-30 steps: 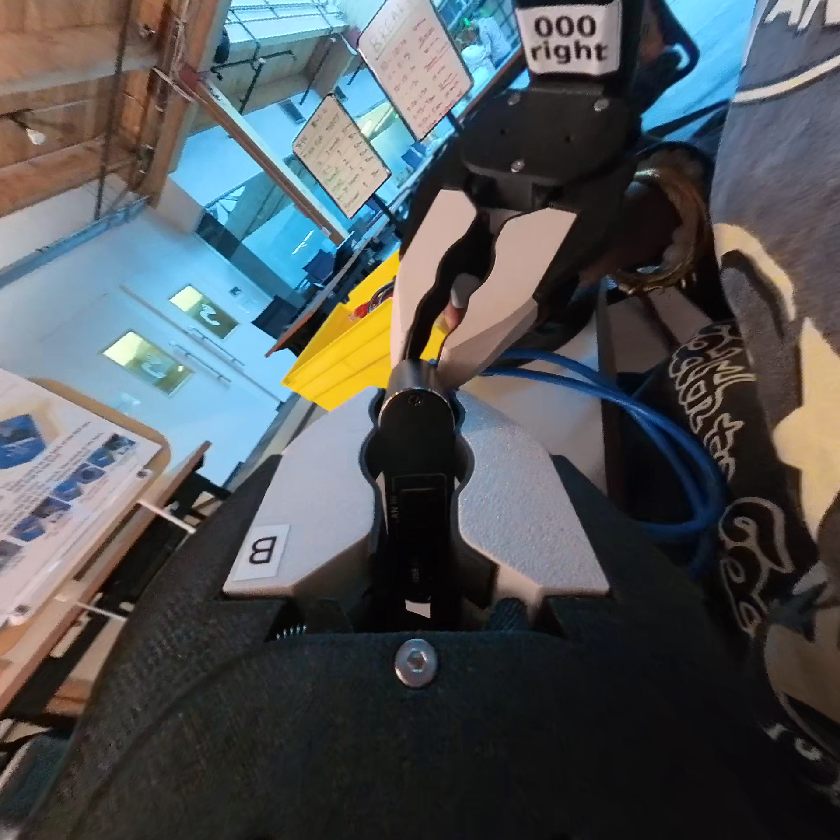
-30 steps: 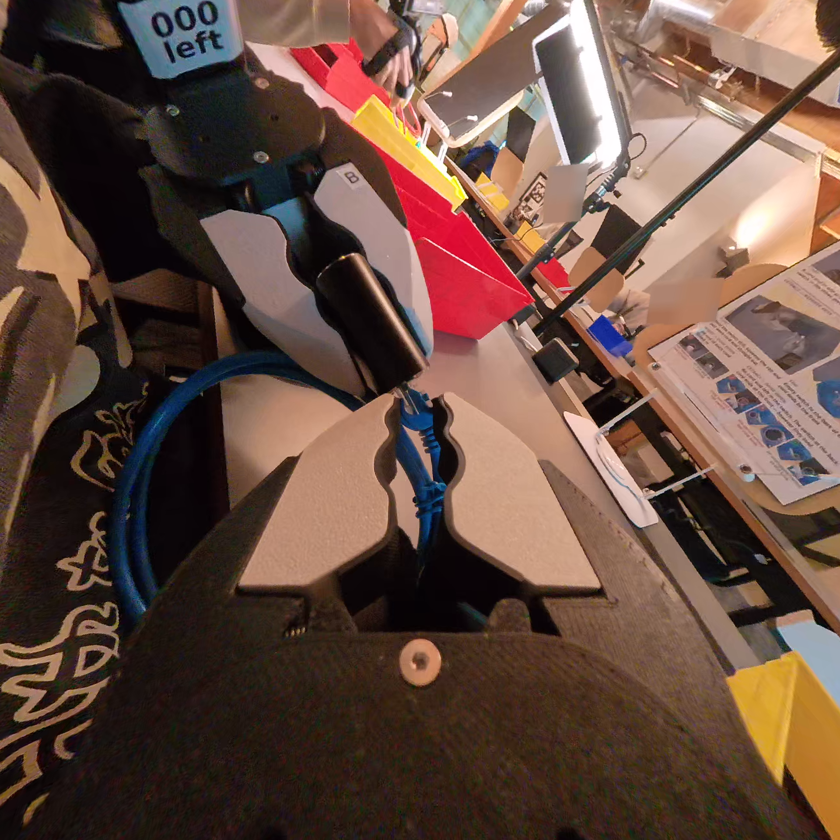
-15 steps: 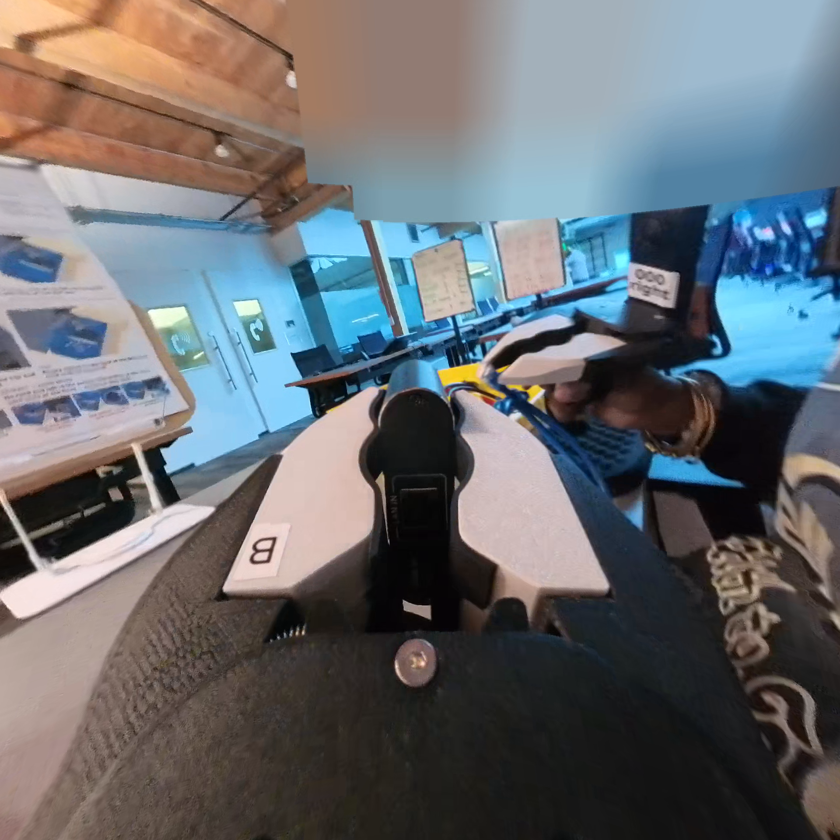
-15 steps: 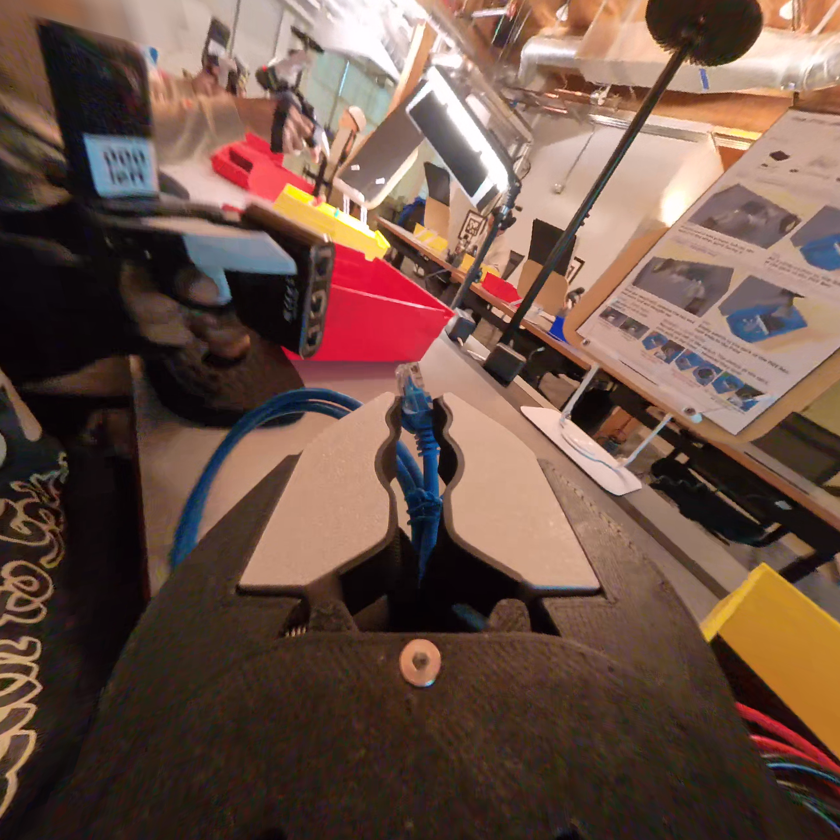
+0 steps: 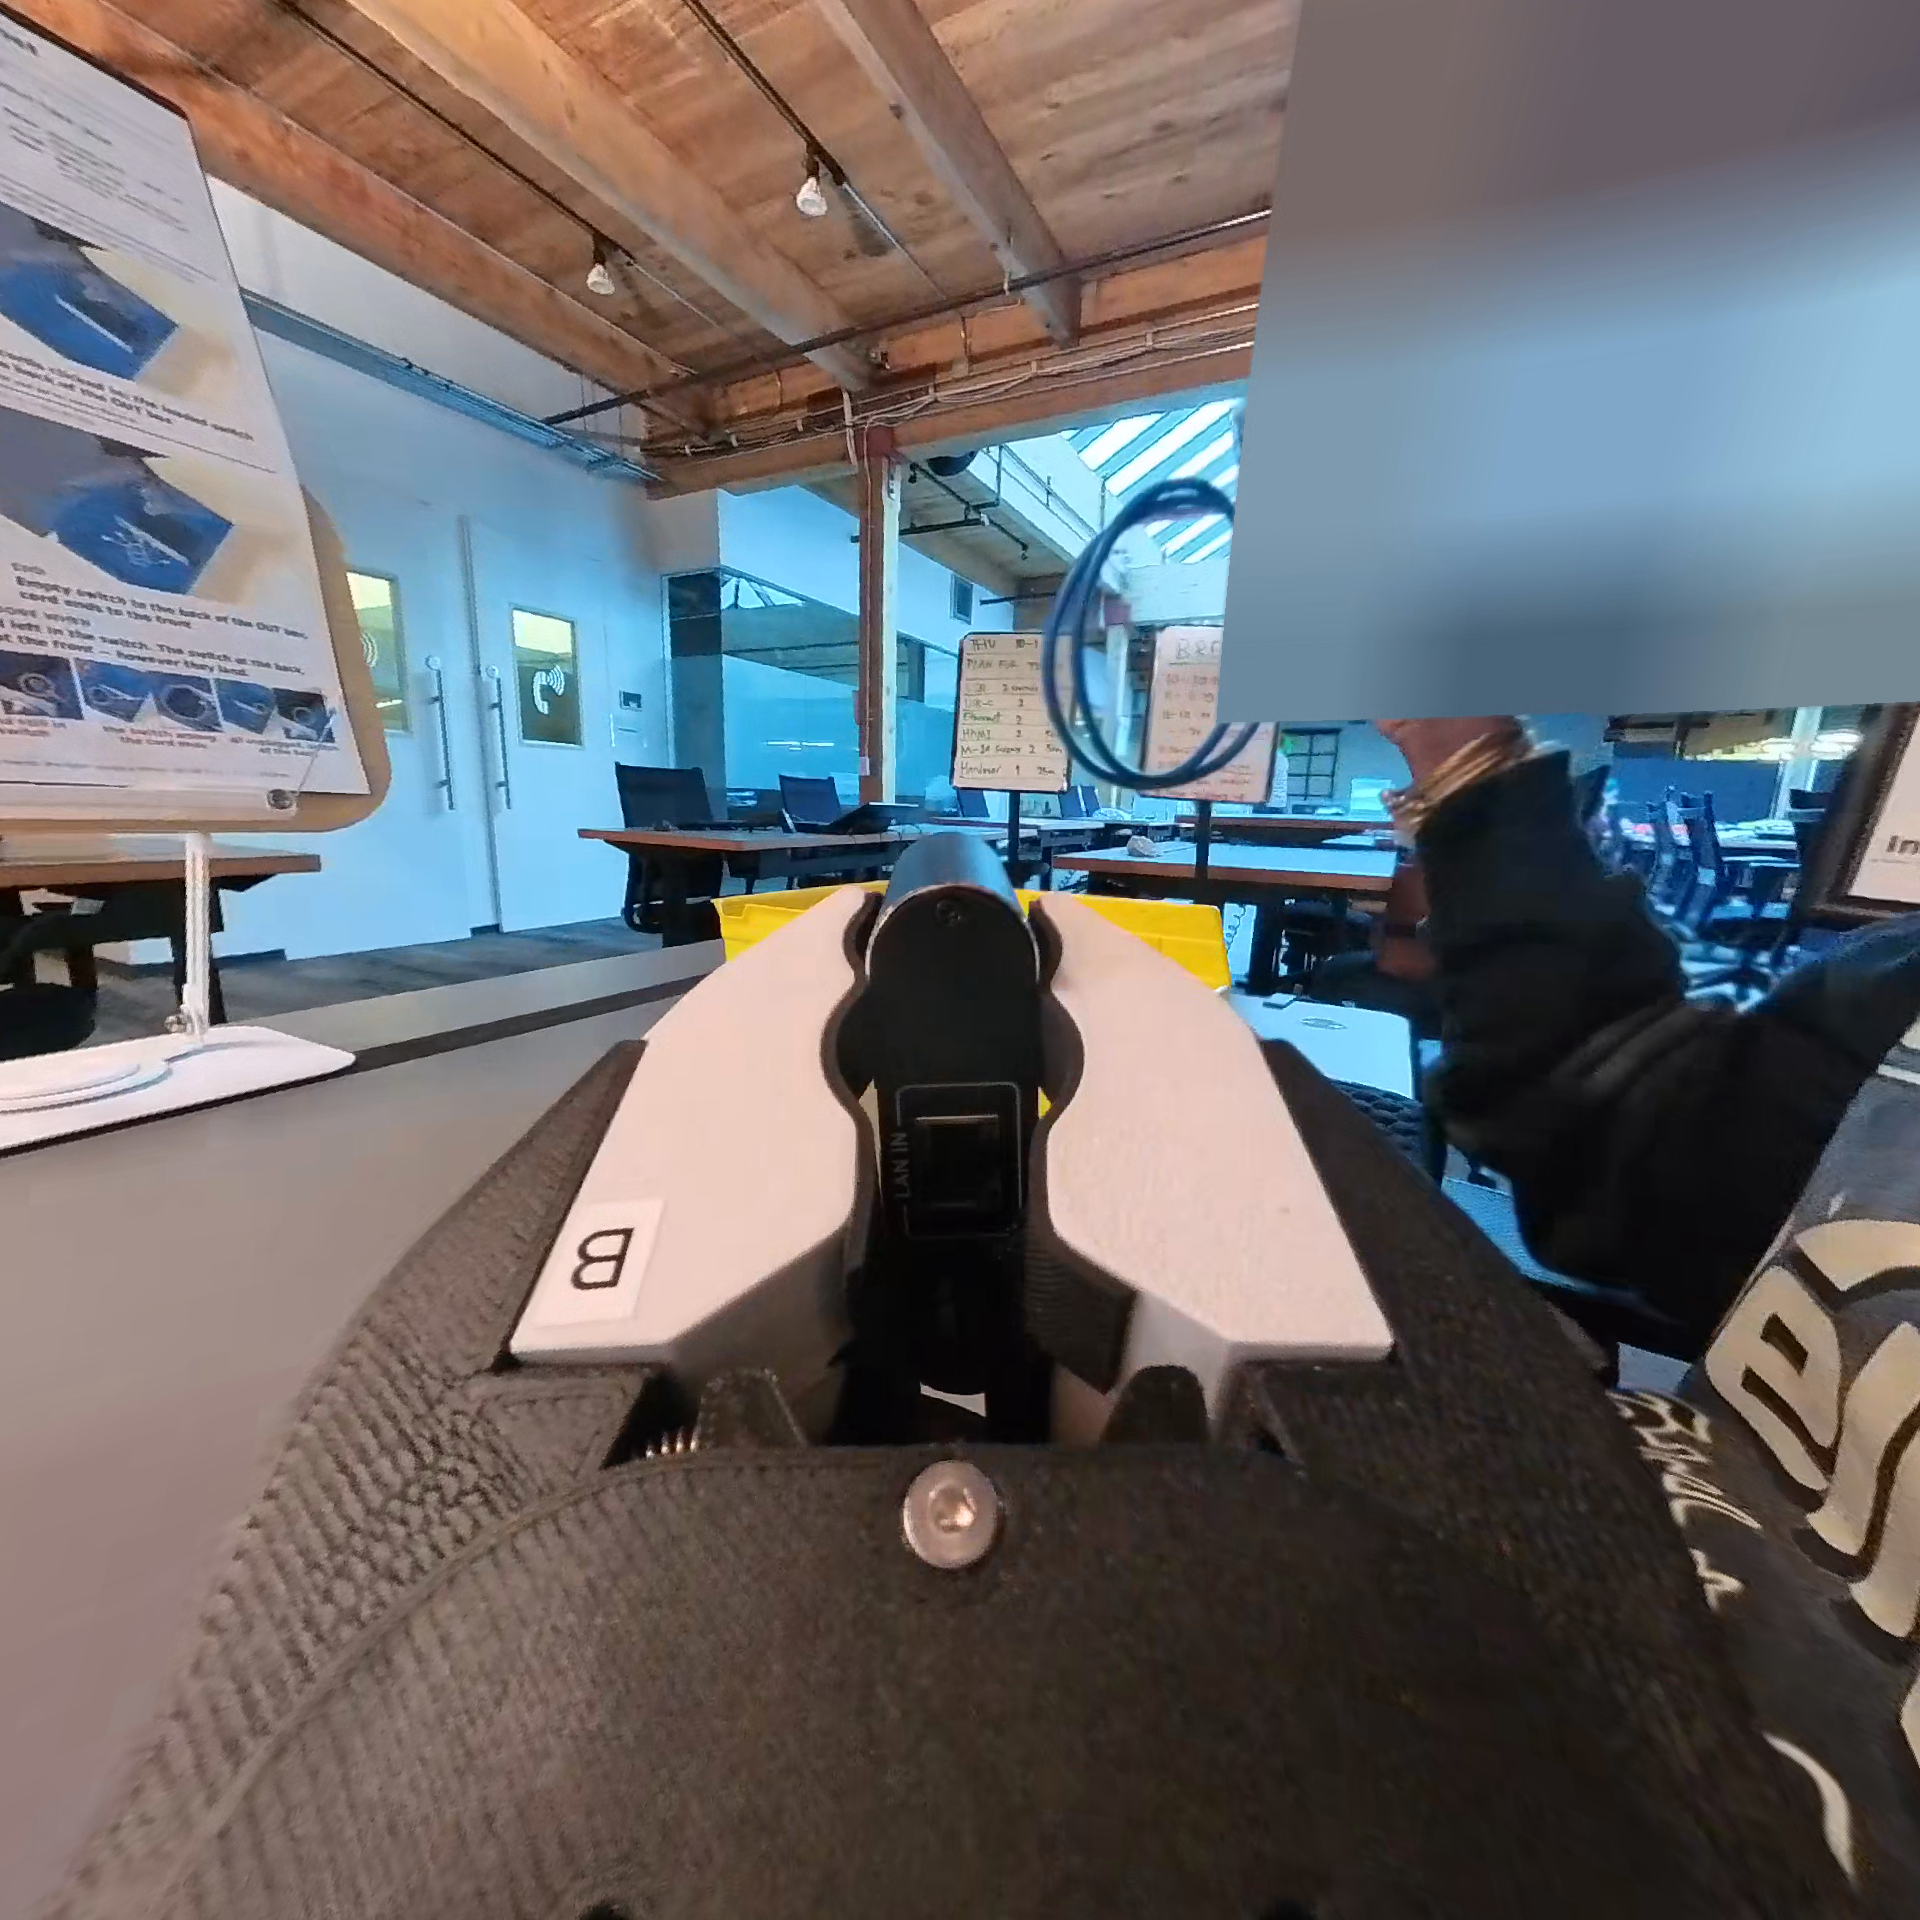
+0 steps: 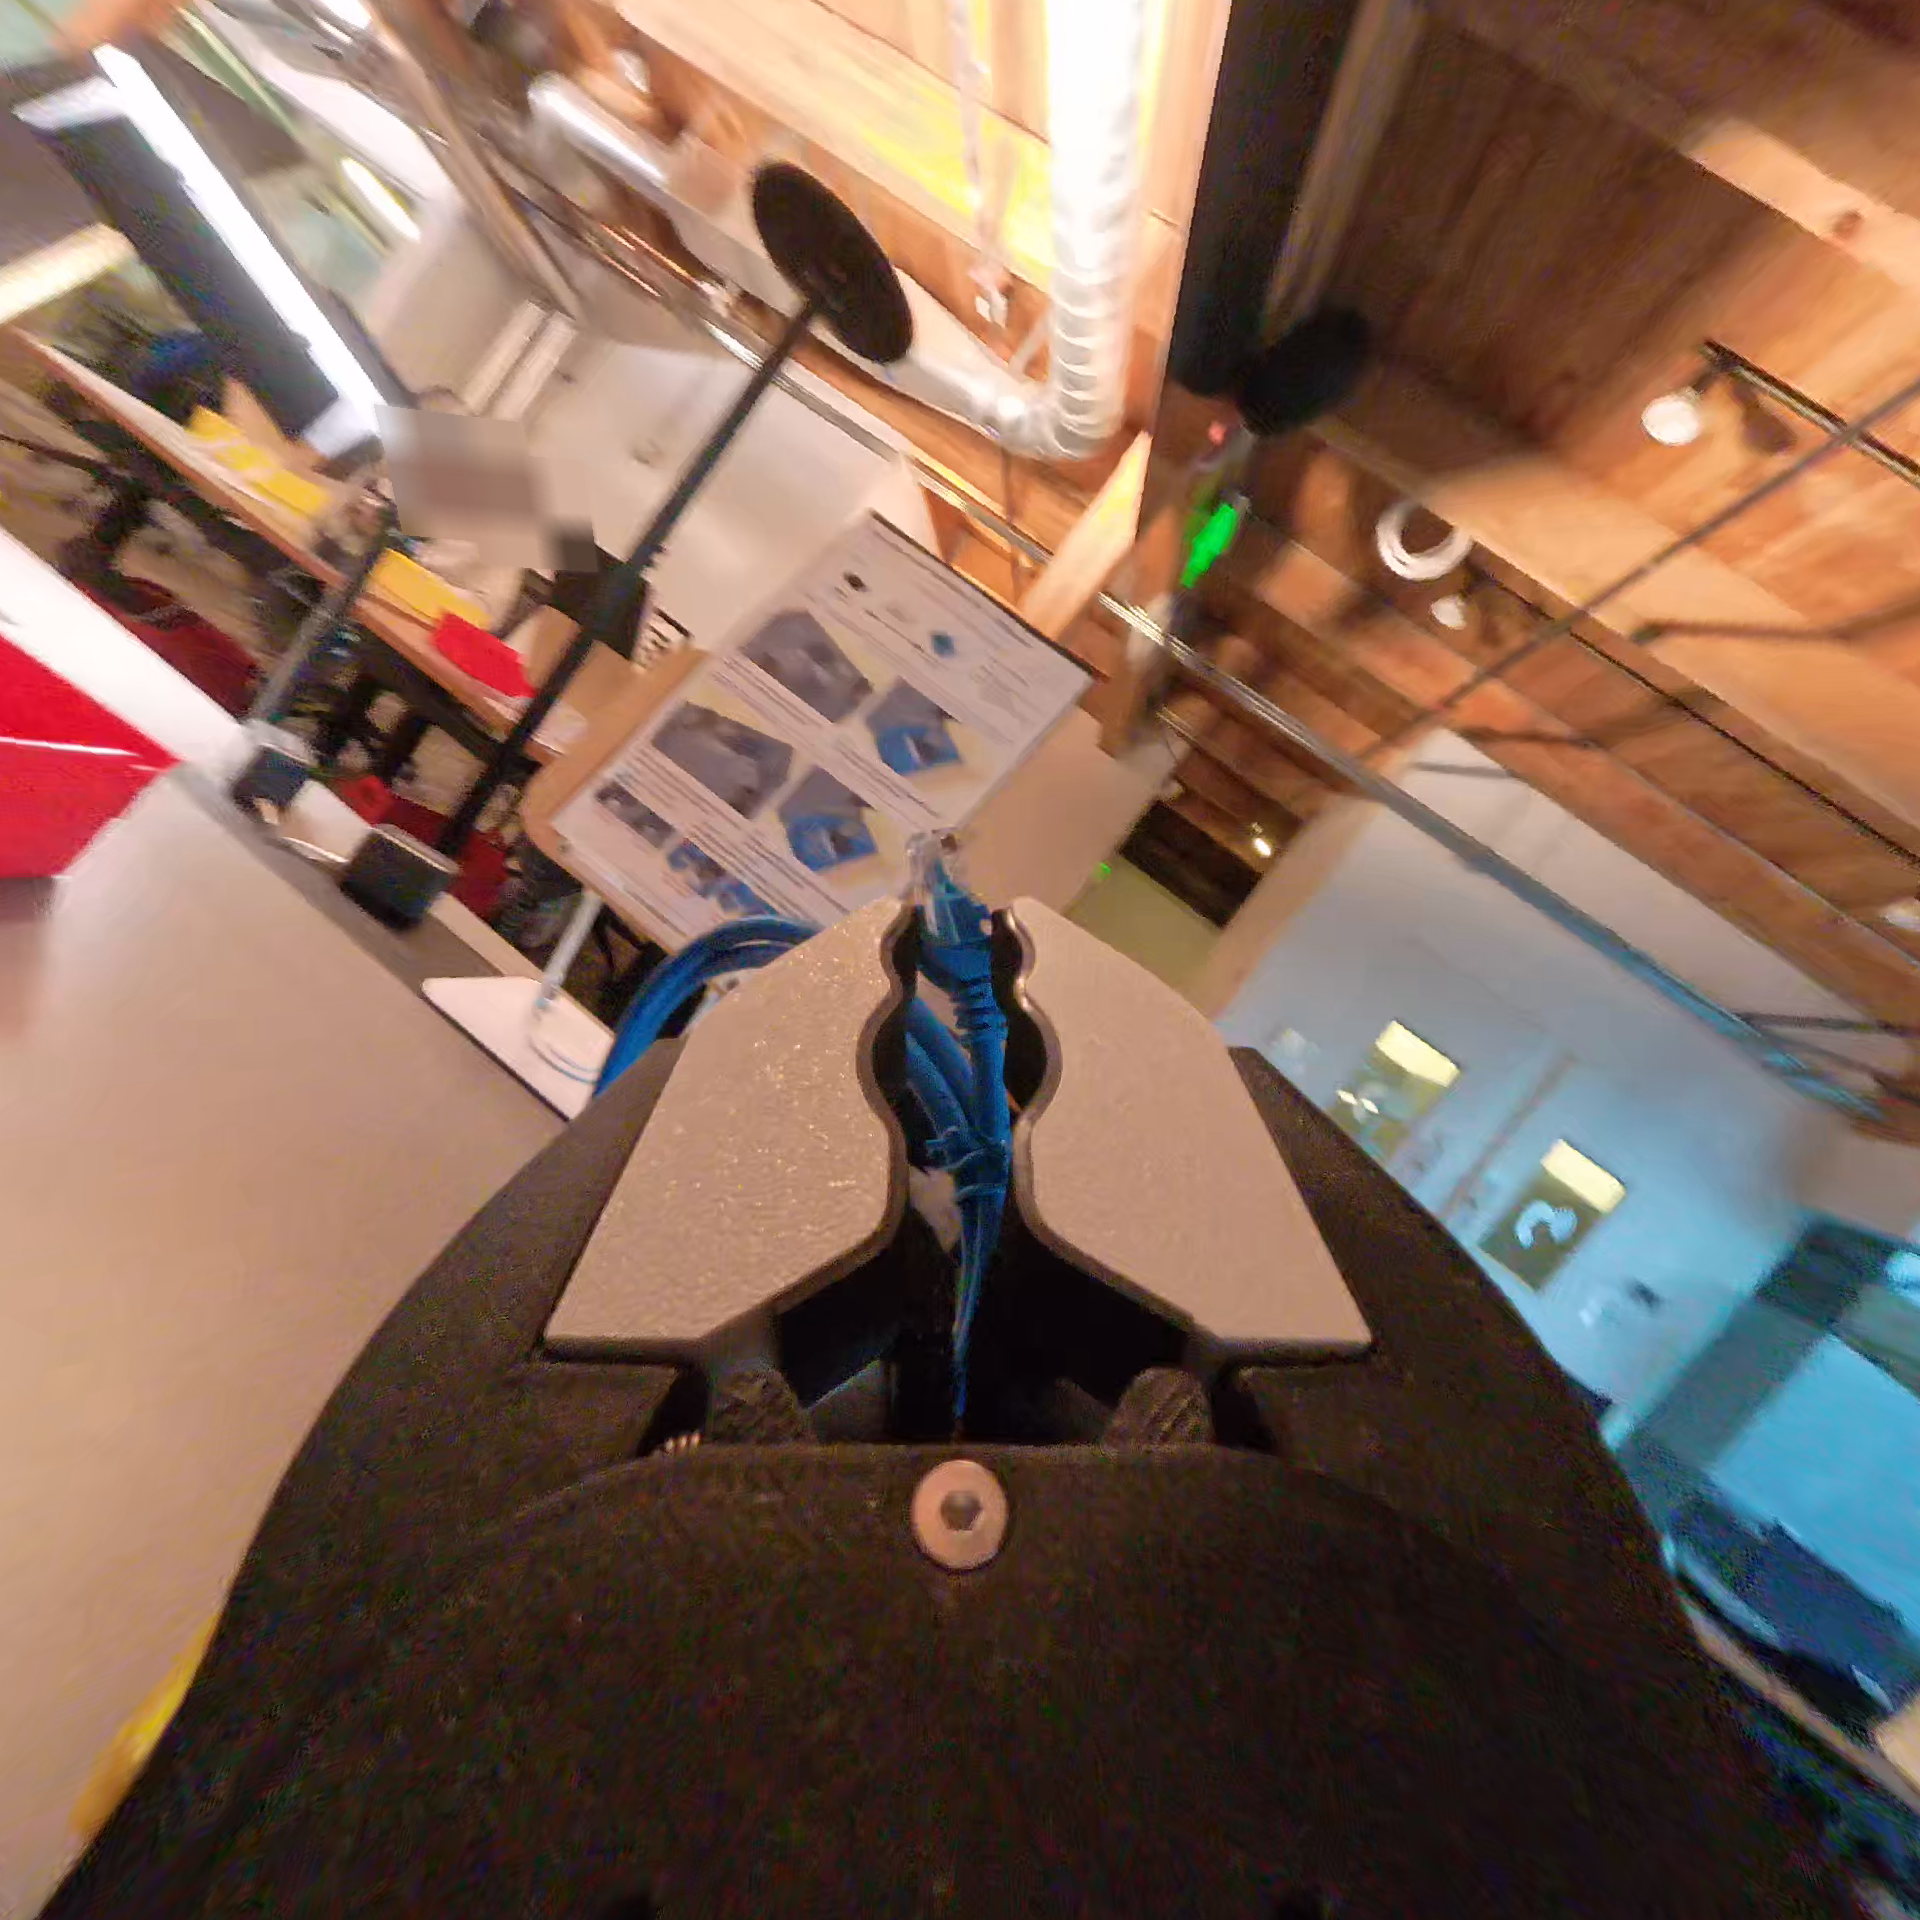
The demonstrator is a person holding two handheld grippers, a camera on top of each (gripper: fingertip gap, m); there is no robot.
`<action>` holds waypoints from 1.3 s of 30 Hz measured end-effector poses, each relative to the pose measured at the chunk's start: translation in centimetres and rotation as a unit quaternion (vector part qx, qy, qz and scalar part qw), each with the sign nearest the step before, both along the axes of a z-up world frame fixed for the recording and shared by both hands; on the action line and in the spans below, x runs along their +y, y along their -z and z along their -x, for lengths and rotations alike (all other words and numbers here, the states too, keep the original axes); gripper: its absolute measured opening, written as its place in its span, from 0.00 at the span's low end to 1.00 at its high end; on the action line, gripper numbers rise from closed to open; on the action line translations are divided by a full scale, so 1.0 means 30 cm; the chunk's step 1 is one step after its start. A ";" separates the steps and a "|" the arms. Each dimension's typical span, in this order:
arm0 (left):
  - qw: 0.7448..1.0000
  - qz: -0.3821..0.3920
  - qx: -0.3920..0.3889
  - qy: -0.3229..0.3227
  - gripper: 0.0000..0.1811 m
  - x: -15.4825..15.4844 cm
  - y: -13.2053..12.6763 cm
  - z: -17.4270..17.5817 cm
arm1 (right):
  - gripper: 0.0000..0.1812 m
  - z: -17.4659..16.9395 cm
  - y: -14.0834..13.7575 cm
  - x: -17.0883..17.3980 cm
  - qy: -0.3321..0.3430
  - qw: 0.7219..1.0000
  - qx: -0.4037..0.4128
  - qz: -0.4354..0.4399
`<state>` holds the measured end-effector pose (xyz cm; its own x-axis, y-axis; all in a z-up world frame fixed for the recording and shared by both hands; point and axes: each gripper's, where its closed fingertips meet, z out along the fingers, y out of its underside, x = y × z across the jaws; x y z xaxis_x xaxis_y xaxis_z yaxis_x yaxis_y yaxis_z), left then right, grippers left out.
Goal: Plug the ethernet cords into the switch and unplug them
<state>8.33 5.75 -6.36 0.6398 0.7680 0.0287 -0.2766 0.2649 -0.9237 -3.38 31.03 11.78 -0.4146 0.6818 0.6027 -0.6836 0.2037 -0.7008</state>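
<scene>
Left wrist view, left to right: an instruction board on a white stand (image 5: 156,436) is seen at the far left on the grey table (image 5: 260,1195). The left gripper (image 5: 954,925) is clamped on the switch (image 5: 956,1049), a slim black unit held lengthwise between the jaws; one port on its upper face is seen empty, nothing plugged in. A yellow bin (image 5: 1132,930) is seen just behind the gripper tips. A loop of blue cord (image 5: 1081,665) is seen raised to the right, well apart from the switch.

Right wrist view: a red bin (image 6: 62,769) is seen at the far left edge. The right gripper (image 6: 951,914) is closed on the ethernet cord (image 6: 961,997), gripped just behind the boot. The clear plug (image 6: 928,868) is seen sticking out past the tips, pointed up and away into the room. The rest of the cord is bundled and trails down between the jaws and off to the left.

Step judged: between cycles, cord out of the switch, the two grippers held apart. Whether this is after an unplug or ahead of a plug-in cannot be told.

Next move, if a plug-in is intended: the grippers must be brought back face to face, the plug lined up with a port, clip side matched. Port orientation on the far end of the switch is not visible here.
</scene>
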 end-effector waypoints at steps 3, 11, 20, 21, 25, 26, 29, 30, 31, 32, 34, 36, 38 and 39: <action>1.000 -0.005 0.001 0.006 0.14 -0.002 -0.001 -0.003 | 0.07 0.084 0.049 0.046 0.029 0.999 -0.022 0.004; 1.000 0.015 0.015 0.011 0.15 0.017 0.001 -0.017 | 0.07 0.242 0.252 0.049 0.003 0.985 -0.154 -0.079; 0.999 0.027 0.022 0.010 0.15 0.026 0.003 -0.023 | 0.08 0.375 0.521 0.060 -0.016 0.920 -0.370 -0.126; 0.999 0.027 0.021 0.010 0.15 0.026 0.003 -0.023 | 0.08 0.406 0.547 0.073 0.005 0.916 -0.381 -0.124; 0.999 0.026 0.022 0.010 0.15 0.025 0.003 -0.023 | 0.15 0.448 0.554 0.089 0.038 0.918 -0.381 -0.106; 0.999 0.026 0.022 0.010 0.15 0.025 0.003 -0.023 | 0.16 0.436 0.530 0.081 0.031 0.923 -0.371 -0.097; 0.999 0.025 0.022 0.010 0.15 0.024 0.003 -0.023 | 0.17 0.358 0.430 0.036 -0.021 0.941 -0.330 -0.072; 0.999 0.025 0.023 0.010 0.15 0.024 0.002 -0.024 | 0.17 0.310 0.390 0.006 -0.059 0.945 -0.315 -0.063; 0.999 0.025 0.023 0.010 0.15 0.024 0.002 -0.025 | 0.17 0.253 0.346 -0.028 -0.104 0.947 -0.298 -0.053; 0.999 0.026 0.023 0.010 0.15 0.024 0.002 -0.024 | 0.17 0.190 0.303 -0.064 -0.152 0.947 -0.281 -0.044; 0.999 0.027 0.023 0.010 0.15 0.025 0.003 -0.024 | 0.16 0.050 0.233 -0.140 -0.254 0.934 -0.248 -0.038; 0.999 0.028 0.023 0.010 0.15 0.026 0.003 -0.024 | 0.16 -0.091 0.206 -0.218 -0.347 0.908 -0.228 -0.059; 0.999 0.028 0.023 0.010 0.15 0.026 0.004 -0.024 | 0.16 -0.212 0.219 -0.298 -0.414 0.878 -0.219 -0.099; 0.999 0.029 0.023 0.011 0.15 0.027 0.004 -0.024 | 0.16 -0.259 0.234 -0.340 -0.435 0.867 -0.214 -0.119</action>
